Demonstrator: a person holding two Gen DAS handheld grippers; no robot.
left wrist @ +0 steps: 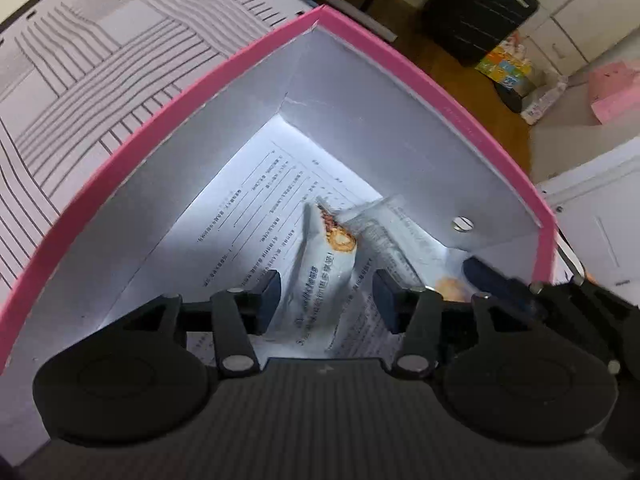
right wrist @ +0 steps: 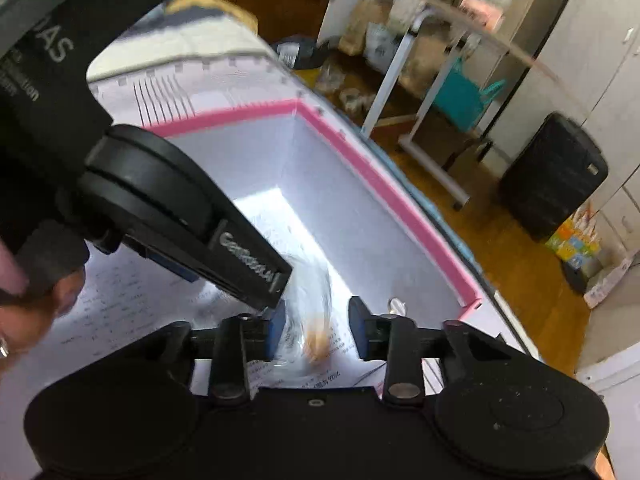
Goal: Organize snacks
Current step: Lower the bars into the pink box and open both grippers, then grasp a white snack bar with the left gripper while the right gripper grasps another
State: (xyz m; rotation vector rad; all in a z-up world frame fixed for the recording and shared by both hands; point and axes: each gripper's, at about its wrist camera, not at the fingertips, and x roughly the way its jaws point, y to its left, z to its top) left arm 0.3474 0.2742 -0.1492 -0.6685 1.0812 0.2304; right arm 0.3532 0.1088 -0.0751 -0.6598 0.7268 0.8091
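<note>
- Two grippers hang over one pink-rimmed cardboard box with grey inner walls (left wrist: 240,184), both reaching down into it; the box looks to be the collecting place for the snacks.
- Left gripper (left wrist: 326,296): jaws spread, nothing between the pads. A pale blue-white snack packet with an orange picture on its wrapper (left wrist: 324,264) lies flat on the box floor, in line with the gap (judged already set down, since no pad touches it).
- A second, clear-wrapped packet with small print (left wrist: 384,232) lies beside the first, its end overlapping it, toward the right inner wall.
- Both rest on a white printed paper sheet lining the bottom of the box (left wrist: 256,208), likely there as a liner.
- Right gripper (right wrist: 316,332): jaws apart, with a blurred clear packet holding something orange-brown (right wrist: 314,320) seen between them; whether it is falling, lying below or brushing a pad I cannot tell.
- The left unit crosses the right wrist view close by; the two tools crowd the same corner, so a bump is a fair risk.
- Box sits on a white mat patterned with dark lines (left wrist: 100,60).
</note>
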